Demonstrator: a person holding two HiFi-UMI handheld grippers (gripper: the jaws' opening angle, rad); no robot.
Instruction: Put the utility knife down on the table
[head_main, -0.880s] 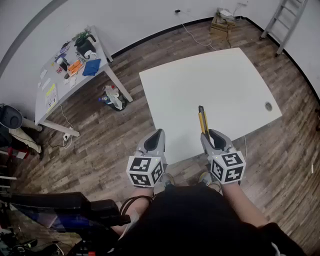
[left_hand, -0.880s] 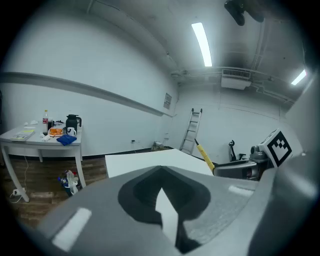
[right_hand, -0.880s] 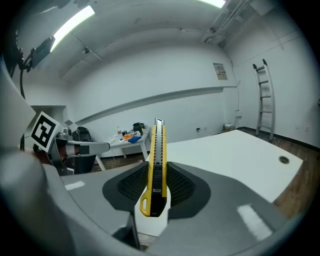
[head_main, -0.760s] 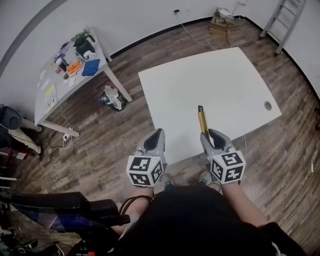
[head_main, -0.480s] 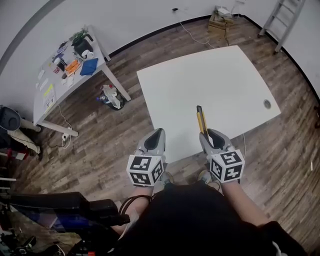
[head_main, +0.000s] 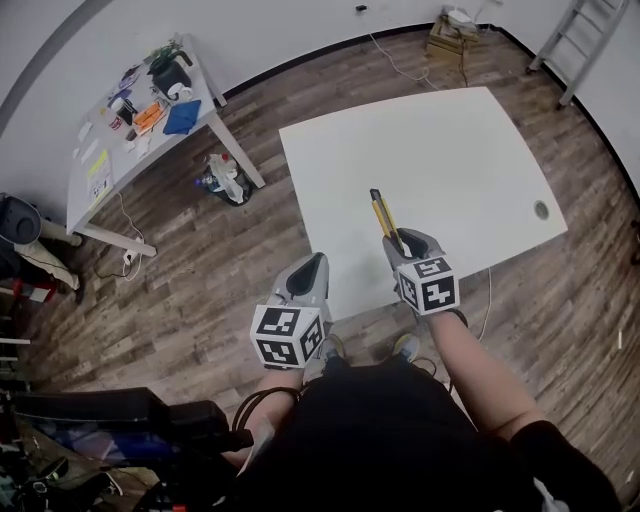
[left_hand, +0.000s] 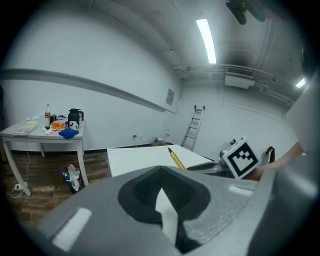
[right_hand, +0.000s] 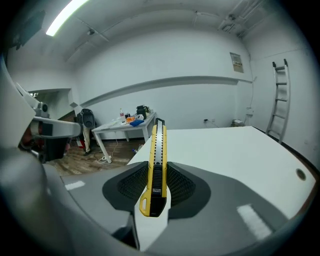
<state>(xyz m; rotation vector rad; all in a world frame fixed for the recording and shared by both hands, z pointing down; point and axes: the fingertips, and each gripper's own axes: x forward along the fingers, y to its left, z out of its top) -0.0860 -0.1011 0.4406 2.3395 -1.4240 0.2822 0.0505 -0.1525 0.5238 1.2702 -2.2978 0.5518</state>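
Yellow utility knife (right_hand: 156, 150) is clamped in the right gripper (right_hand: 156, 184) above the table (head_main: 450, 160); left gripper (left_hand: 161, 194) closed, empty.

utility knife (head_main: 382, 216) between right gripper (head_main: 398, 243) jaws, tip away from person, over near part of table (head_main: 450, 150) | left gripper (head_main: 312, 266) to its left, off table's near-left corner, over floor (head_main: 200, 290) | side table (head_main: 95, 185) far left | ladder (head_main: 580, 40) behind table, right
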